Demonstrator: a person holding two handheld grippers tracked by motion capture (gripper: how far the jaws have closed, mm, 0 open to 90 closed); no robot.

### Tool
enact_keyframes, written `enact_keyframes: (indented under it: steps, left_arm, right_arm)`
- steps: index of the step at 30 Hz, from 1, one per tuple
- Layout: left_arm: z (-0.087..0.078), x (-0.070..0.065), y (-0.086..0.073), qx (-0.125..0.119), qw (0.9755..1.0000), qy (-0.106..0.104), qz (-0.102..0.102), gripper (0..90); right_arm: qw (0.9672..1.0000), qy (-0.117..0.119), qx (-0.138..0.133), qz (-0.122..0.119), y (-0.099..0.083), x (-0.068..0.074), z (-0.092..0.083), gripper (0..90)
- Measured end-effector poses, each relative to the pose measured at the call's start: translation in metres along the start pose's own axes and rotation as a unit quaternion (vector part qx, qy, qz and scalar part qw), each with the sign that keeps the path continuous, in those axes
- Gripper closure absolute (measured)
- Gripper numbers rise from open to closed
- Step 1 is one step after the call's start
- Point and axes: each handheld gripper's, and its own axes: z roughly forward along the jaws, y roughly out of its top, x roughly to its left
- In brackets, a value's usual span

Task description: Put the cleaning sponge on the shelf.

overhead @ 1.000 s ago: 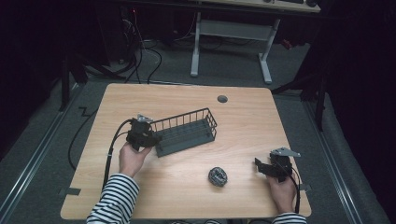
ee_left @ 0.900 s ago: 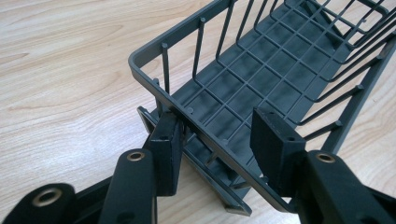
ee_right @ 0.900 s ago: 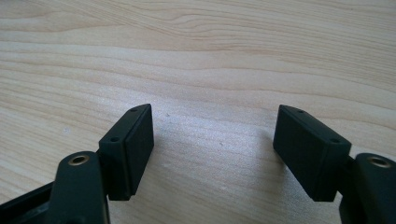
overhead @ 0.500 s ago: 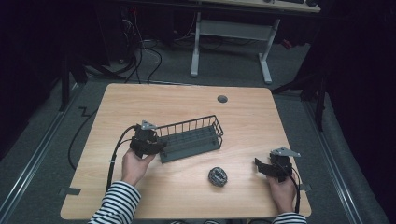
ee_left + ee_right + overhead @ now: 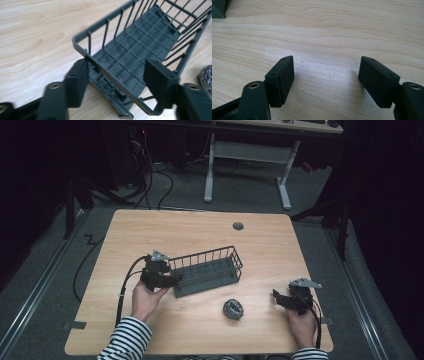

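Two grippers work over the wooden table (image 5: 150, 230), and parts of the scene are hard to read: the room around the table is dark, both forearms are cut off at the bottom edge of the high view, and the left gripper view shows the steel-wool ball (image 5: 206, 75) only as a sliver at its right border. The left gripper (image 5: 167, 279) sits at the near-left end of the dark wire basket (image 5: 207, 270), which rests upright on the table left of centre. Its jaws have just been opening; they now stand apart on either side of the basket's end rim (image 5: 110, 75), one pad just beside it, neither visibly pressing it. The left hand (image 5: 146, 299) holds that gripper from behind, pointing it right, along the basket. The right gripper (image 5: 279, 296) lies low near the table's right corner, jaws wide apart with only bare wood between them, pointing left toward the ball, well apart from it.
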Motion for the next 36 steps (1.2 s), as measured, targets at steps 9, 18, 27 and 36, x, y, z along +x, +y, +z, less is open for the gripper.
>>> enact_keyframes:
  steps: [9, 18, 27, 36]
  left_arm:
    - [-0.017, 0.006, 0.003, -0.030, 0.9994, -0.004, -0.016, 26.3]
    - [-0.038, 0.018, -0.008, -0.057, 0.9980, 0.012, -0.025, 26.5]
    - [-0.058, 0.034, -0.028, -0.076, 0.9954, 0.034, -0.047, 26.9]
    - [-0.067, 0.043, -0.049, -0.078, 0.9937, 0.050, -0.063, 26.2]
  right_arm:
    - [1.0000, 0.000, 0.000, 0.000, 0.000, 0.000, 0.000, 29.2]
    - [1.0000, 0.000, 0.000, 0.001, 0.000, 0.000, 0.000, 29.2]
    - [1.0000, 0.000, 0.000, 0.001, 0.000, 0.000, 0.000, 29.2]
    - [1.0000, 0.000, 0.000, 0.001, 0.000, 0.000, 0.000, 29.2]
